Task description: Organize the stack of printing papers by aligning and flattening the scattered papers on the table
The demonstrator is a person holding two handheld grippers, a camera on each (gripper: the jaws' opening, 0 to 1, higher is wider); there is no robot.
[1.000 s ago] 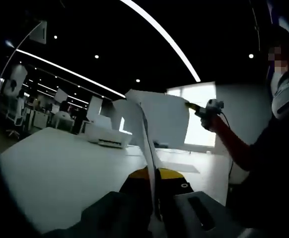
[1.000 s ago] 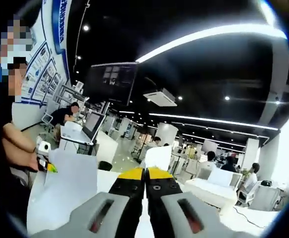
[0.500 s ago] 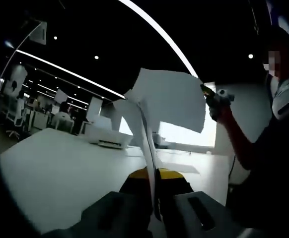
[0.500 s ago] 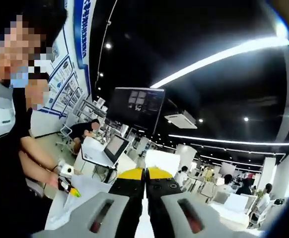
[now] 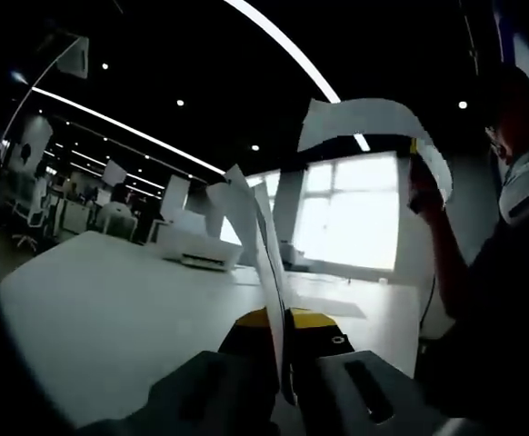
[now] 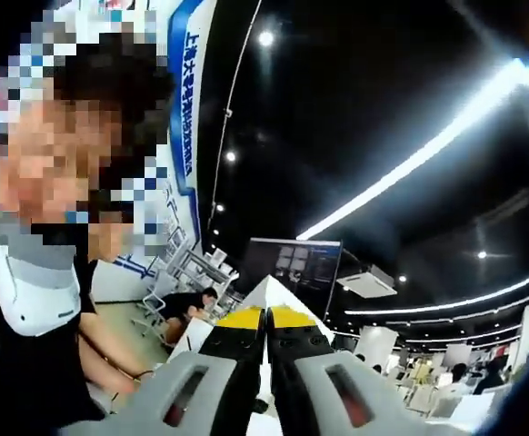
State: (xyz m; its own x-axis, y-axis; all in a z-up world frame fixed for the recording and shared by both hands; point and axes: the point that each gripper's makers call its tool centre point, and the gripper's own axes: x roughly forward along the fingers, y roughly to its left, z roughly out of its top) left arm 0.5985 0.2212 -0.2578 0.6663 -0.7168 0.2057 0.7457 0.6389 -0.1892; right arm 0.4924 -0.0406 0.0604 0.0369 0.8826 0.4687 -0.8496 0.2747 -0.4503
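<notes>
both hand-held grippers, left (image 5: 278,320) and right (image 6: 265,318), pinch the lifted paper (image 5: 255,227) between closed jaws

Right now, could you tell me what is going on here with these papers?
A person is handling printing paper with a gripper in each hand. The left gripper is shut on a sheet standing edge-on above the white table. The right gripper is shut on another sheet, raised high.

Both grippers, left gripper (image 5: 278,350) and right gripper (image 6: 265,338), have grey moulded jaws with slotted recesses, black fronts and yellow tips (one round screw shows on the left), while the person (image 6: 28,354) wears a black top.
</notes>
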